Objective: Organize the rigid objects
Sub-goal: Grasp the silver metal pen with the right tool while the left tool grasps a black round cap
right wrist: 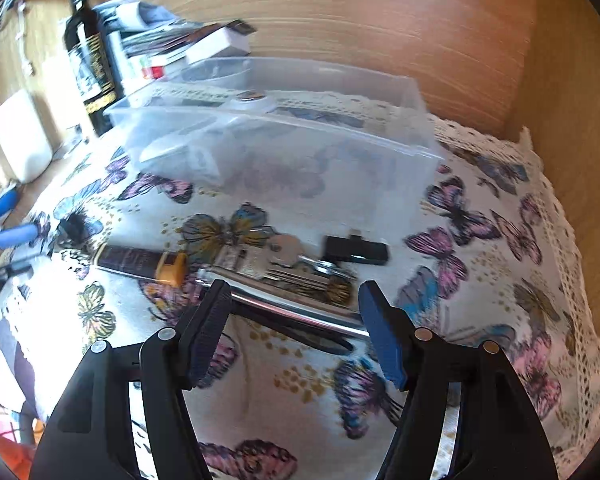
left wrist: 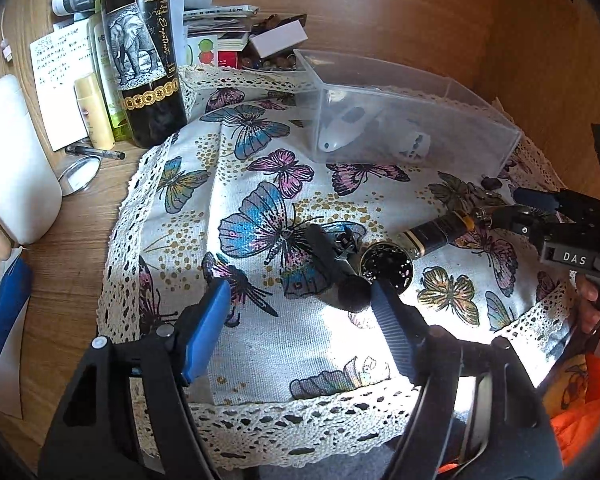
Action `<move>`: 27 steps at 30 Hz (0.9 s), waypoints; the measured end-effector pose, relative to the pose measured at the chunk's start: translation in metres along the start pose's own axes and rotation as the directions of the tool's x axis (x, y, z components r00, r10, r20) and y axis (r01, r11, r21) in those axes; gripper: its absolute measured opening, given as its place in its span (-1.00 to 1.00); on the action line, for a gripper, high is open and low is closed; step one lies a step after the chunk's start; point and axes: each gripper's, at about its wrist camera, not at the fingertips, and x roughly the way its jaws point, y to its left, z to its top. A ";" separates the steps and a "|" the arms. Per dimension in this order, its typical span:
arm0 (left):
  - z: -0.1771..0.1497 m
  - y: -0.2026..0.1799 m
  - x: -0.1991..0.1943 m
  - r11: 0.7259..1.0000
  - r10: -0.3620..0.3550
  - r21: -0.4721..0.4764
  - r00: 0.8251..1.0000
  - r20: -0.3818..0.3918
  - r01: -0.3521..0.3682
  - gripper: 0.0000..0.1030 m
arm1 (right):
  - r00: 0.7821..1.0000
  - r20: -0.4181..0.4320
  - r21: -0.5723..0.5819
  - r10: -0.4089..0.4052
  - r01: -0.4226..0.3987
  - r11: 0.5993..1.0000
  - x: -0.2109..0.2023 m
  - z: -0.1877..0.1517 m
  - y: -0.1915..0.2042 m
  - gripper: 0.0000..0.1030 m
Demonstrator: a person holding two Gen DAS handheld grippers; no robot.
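A clear plastic bin (left wrist: 412,120) (right wrist: 284,152) stands on a butterfly cloth (left wrist: 260,344) (right wrist: 284,392) and holds white items (left wrist: 348,128). On the cloth lie a black cylinder (left wrist: 336,268), a round black-and-gold lid (left wrist: 386,266), a dark tube with a gold cap (left wrist: 432,232) (right wrist: 140,262), a bunch of keys (right wrist: 272,264), a chrome rod (right wrist: 296,312) and a small black block (right wrist: 356,250). My left gripper (left wrist: 300,304) is open just before the cylinder. My right gripper (right wrist: 294,304) is open over the chrome rod.
A wine bottle (left wrist: 140,52) (right wrist: 88,56), lotion tubes (left wrist: 96,116), papers, a pen (left wrist: 96,153), a white box (left wrist: 278,39) and a white jug (left wrist: 12,168) (right wrist: 18,142) crowd the left of the wooden desk. A wooden wall (right wrist: 380,20) rises behind the bin.
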 end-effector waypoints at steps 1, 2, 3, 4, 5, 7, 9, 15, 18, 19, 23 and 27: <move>0.000 0.001 0.000 1.000 -0.002 -0.003 1.000 -0.002 0.002 0.36 | 1.000 -0.004 -0.020 0.004 -0.004 1.000 0.002 0.001 0.003 0.39; 0.000 0.003 -0.001 1.000 -0.005 -0.007 1.000 -0.003 0.005 0.33 | 1.000 -0.015 -0.039 0.006 -0.007 0.999 0.005 0.001 0.006 0.39; 0.000 0.004 -0.002 1.000 -0.008 -0.014 1.000 -0.003 0.008 0.30 | 1.000 -0.025 -0.045 0.003 -0.004 0.999 0.007 0.001 0.007 0.39; 0.000 0.005 -0.003 1.000 -0.013 -0.023 1.000 -0.004 0.013 0.29 | 0.999 -0.034 -0.049 -0.002 0.000 0.999 0.010 0.002 0.006 0.38; 0.000 0.006 -0.003 0.999 -0.017 -0.028 1.000 -0.003 0.017 0.29 | 0.999 -0.047 -0.051 -0.002 0.000 0.999 0.012 0.002 0.005 0.36; 0.000 0.005 -0.002 0.999 -0.027 -0.034 1.000 -0.002 0.026 0.29 | 0.998 -0.056 -0.033 0.024 -0.026 0.999 0.013 0.002 0.001 0.33; 0.000 0.001 0.001 0.999 -0.041 -0.030 0.999 -0.008 0.041 0.29 | 0.997 -0.065 -0.017 0.047 -0.048 0.999 0.013 0.002 -0.002 0.10; 0.001 -0.014 0.012 0.999 -0.046 0.005 0.999 -0.013 0.046 0.18 | 0.996 -0.069 -0.014 0.053 -0.055 0.998 0.004 -0.004 -0.001 -0.40; 0.003 -0.018 0.016 1.000 -0.029 0.010 1.000 -0.005 0.029 0.03 | 0.995 -0.071 0.004 0.075 -0.074 0.997 -0.001 -0.009 -0.002 -0.57; 0.003 -0.018 0.016 1.000 -0.026 0.011 1.000 -0.002 0.026 -0.03 | 0.994 -0.070 0.013 0.082 -0.082 0.997 -0.002 -0.011 -0.003 -0.59; 0.004 -0.019 0.017 0.998 -0.057 0.007 0.998 0.002 0.057 -0.60 | 0.994 -0.060 0.028 0.089 -0.088 0.996 -0.006 -0.016 -0.001 -0.71; 0.002 -0.020 0.012 0.999 -0.052 0.004 0.999 0.009 0.052 -0.67 | 0.995 -0.038 0.052 0.093 -0.091 0.995 -0.009 -0.018 0.002 -0.71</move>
